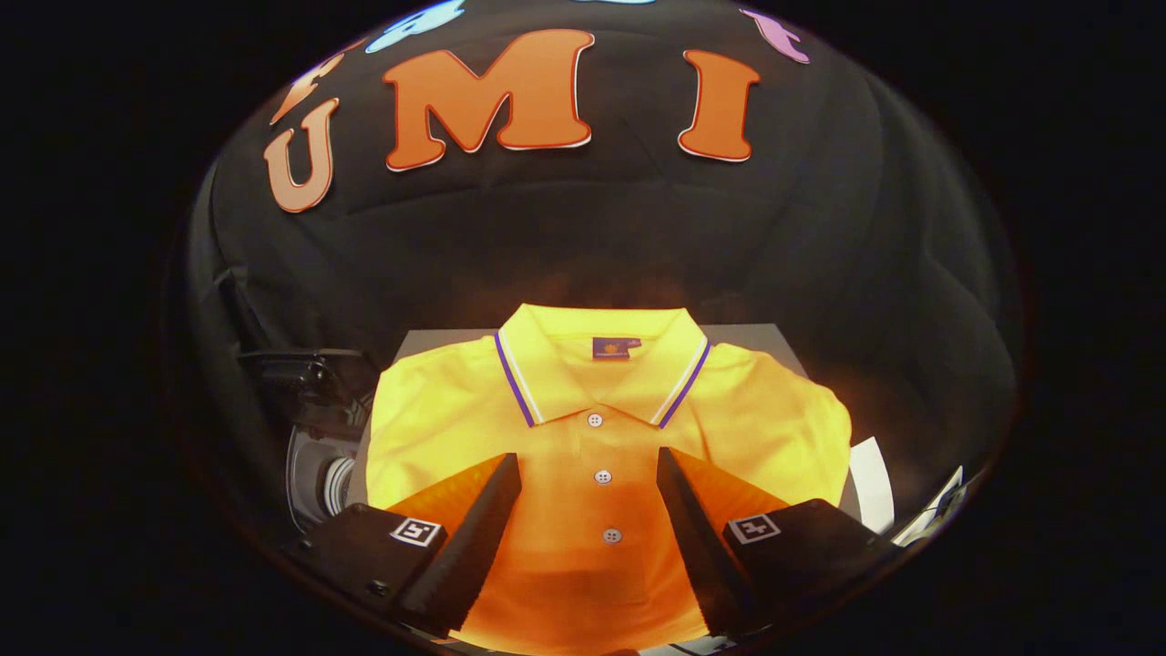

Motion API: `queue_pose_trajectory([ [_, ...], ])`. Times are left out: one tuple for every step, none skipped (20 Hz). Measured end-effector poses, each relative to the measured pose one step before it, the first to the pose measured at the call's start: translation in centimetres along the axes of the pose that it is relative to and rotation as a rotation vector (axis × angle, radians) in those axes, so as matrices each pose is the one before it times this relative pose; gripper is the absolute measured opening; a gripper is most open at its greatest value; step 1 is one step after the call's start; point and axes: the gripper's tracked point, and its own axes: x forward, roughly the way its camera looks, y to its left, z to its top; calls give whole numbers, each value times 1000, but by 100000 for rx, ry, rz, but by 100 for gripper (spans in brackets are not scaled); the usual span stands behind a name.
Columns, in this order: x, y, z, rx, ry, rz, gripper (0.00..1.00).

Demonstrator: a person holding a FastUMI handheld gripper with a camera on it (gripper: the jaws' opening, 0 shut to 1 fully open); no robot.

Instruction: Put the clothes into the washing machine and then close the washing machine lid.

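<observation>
A folded yellow polo shirt (601,437) lies flat on a grey surface (756,339), collar away from me, with purple and white stripes on the collar and a row of white buttons down the placket. My gripper (590,474) hovers over the shirt's front, open, its two fingers on either side of the button row with nothing clamped between them. To the left of the shirt, lower down, part of the washing machine (314,456) shows: a grey round body with a dark raised lid or fitting above it.
A white sheet or panel (873,492) sticks out beyond the shirt's right sleeve, with another pale edge (938,506) further right. The black cloth wall stands close behind the grey surface.
</observation>
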Motion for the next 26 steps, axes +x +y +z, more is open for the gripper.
queue_pose_trajectory([
  [415, -220, -713, 712, 2386, -129, 98],
  [135, 515, 128, 2574, -1022, 2994, 98],
  [136, -55, -132, 1778, 340, 1754, 98],
  [-26, -275, 24, -1379, -891, 1660, 97],
  [18, -251, -37, -1176, -1128, 627, 97],
  [82, 197, -10, -424, -867, 703, 97],
  [-99, -22, -243, -363, 702, 386, 96],
  [19, 477, 8, -252, -27, 1714, 88],
  [-32, 81, -3, -279, -260, 1274, 80],
  [-148, -36, 138, -34, -218, 1342, 69],
  [-187, -151, 10, 1388, 93, 1224, 57],
  [-208, -90, 26, 3298, 117, -18, 45],
  [55, 33, -11, 3044, -222, -171, 26],
  [216, 117, -59, 1439, -713, -73, 23],
  [193, 364, -54, -252, -1373, 173, 23],
  [-167, -79, -14, -846, -850, -12, 19],
  [-128, 168, 16, -506, -3038, 30, 15],
  [-164, 157, 205, -585, -4506, 270, 13],
  [-57, 351, -5, 1183, -4099, 1562, 9],
  [-686, 782, 151, 2955, -4267, 4194, 8],
  [-520, 658, 640, 4077, -5442, 3674, 8],
  [-436, 339, 934, 5082, -5877, 2669, 8],
  [-71, 620, 1000, 6079, -5277, 2999, 8],
  [-143, 307, 673, 4715, -3319, 2509, 8],
  [-282, 656, 383, 3621, -3411, 2917, 8],
  [-341, 6, 310, 1594, -1958, 2172, 8],
])
